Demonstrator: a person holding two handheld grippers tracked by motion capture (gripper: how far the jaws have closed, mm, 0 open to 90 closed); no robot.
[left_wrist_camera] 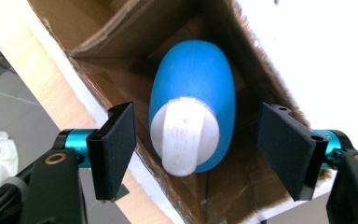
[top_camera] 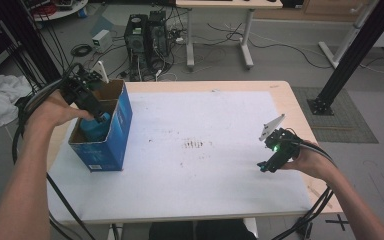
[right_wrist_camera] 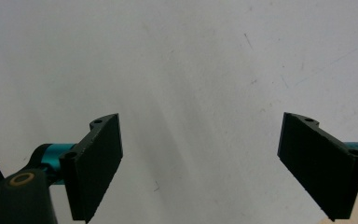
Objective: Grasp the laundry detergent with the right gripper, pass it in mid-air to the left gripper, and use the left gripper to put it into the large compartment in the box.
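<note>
Two sets of jaws stand wide and empty: the left gripper (left_wrist_camera: 196,140) straddles a blue bottle (left_wrist_camera: 193,93) inside the cardboard box (top_camera: 115,125), seemingly at the grasp or release step, needing closure or withdrawal next, while the right gripper (top_camera: 269,165) idles above the table (top_camera: 205,165).

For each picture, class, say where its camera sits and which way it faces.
High view: above the person's side, facing forward and down on the table; both forearms, left gripper, right gripper.
Left gripper view: on that gripper, facing down into the blue box; open jaws flank a blue bottle.
Right gripper view: on that gripper, facing bare tabletop; open jaws.
High and left views share box and bottle.
</note>
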